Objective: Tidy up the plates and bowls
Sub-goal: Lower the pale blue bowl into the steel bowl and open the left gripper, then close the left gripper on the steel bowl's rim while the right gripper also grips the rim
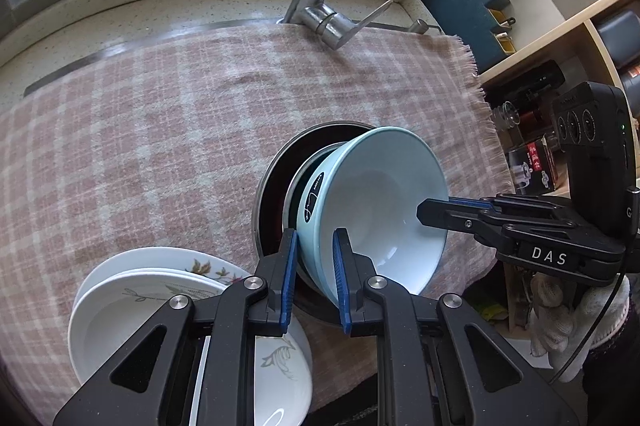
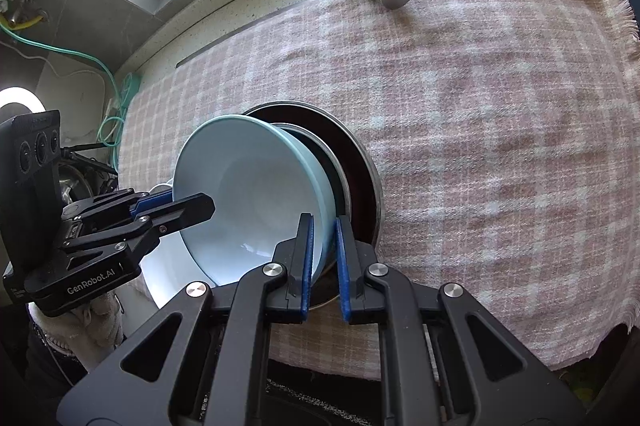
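Both grippers are clenched on one pale blue bowl [image 1: 384, 210], tilted steeply so its mouth faces the cameras; the left gripper [image 1: 316, 262] pinches the near-left part of the rim, one finger outside the wall and one inside; the right gripper [image 2: 322, 258] pinches the opposite part of the rim the same way. The bowl sits nested against a dark-lined bowl with a metal rim [image 1: 276, 166], which rests on the pink checked cloth [image 1: 160, 130] spread over the table beside the faucet [image 1: 320, 6]; a stack of white floral plates [image 1: 132, 306] lies just beside it on the left.

The step in hand looks like seating the blue bowl into the dark one. To do it well, level the bowl as it sinks, so that neither rim catches; keep both hands moving together, since two pinches on a thin ceramic rim can twist against each other; let go only once the bowl rests flat, one hand first.

Hard to make out: whether the blue bowl's foot already touches the dark bowl's inside, for its own wall hides the contact; a further dark rim between the two may be another dish, which I cannot settle; the nearest plate is largely covered by the left gripper's body.
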Motion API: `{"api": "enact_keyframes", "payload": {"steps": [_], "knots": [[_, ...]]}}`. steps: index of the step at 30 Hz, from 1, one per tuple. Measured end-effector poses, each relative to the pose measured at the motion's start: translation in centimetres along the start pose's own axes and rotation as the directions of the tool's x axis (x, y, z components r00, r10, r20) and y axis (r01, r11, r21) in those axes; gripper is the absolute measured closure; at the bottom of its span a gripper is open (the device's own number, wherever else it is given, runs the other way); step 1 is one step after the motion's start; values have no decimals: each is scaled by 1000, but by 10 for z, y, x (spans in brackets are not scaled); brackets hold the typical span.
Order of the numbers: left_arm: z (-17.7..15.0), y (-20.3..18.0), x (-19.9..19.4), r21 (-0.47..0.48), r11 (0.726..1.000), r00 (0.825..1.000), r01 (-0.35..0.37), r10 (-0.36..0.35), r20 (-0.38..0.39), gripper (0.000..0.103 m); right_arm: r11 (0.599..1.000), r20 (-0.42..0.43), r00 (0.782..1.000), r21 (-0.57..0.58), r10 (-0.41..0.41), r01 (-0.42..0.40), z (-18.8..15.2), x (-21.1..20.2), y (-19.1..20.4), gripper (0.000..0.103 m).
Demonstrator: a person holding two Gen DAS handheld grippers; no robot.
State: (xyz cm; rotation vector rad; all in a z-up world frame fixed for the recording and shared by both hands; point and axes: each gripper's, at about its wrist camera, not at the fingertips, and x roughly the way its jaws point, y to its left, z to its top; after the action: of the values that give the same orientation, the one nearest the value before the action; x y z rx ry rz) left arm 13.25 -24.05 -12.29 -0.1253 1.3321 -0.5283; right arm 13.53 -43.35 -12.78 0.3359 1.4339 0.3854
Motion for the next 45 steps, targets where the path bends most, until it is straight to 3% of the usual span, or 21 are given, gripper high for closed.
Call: {"api": "enact_keyframes", "payload": {"steps": [28, 38, 39, 42, 43, 45], "knots": [[-2, -3, 0, 8, 999, 999, -33, 33, 16, 87, 1000, 10, 1000, -15, -19, 19, -2, -1, 0, 92], [-5, -1, -3, 11, 999, 999, -35, 34, 36, 87, 996, 75, 996, -70, -45, 50, -7, -14, 7, 90], [-5, 2, -5, 7, 999, 998, -33, 33, 46, 87, 997, 88, 996, -69, -34, 40, -8, -17, 6, 88], [-7, 8, -16, -14, 1000, 997, -17, 18, 73, 85, 999, 160, 987, -37, 7, -1, -14, -33, -1, 60], [-8, 11, -21, -22, 1000, 996, -11, 12, 91, 80, 1000, 193, 981, -21, 23, -19, -17, -39, -5, 47], [-11, 19, -30, -40, 999, 992, 2, 3, 124, 70, 998, 245, 968, 17, 50, -56, -22, -50, -16, 39]]}}
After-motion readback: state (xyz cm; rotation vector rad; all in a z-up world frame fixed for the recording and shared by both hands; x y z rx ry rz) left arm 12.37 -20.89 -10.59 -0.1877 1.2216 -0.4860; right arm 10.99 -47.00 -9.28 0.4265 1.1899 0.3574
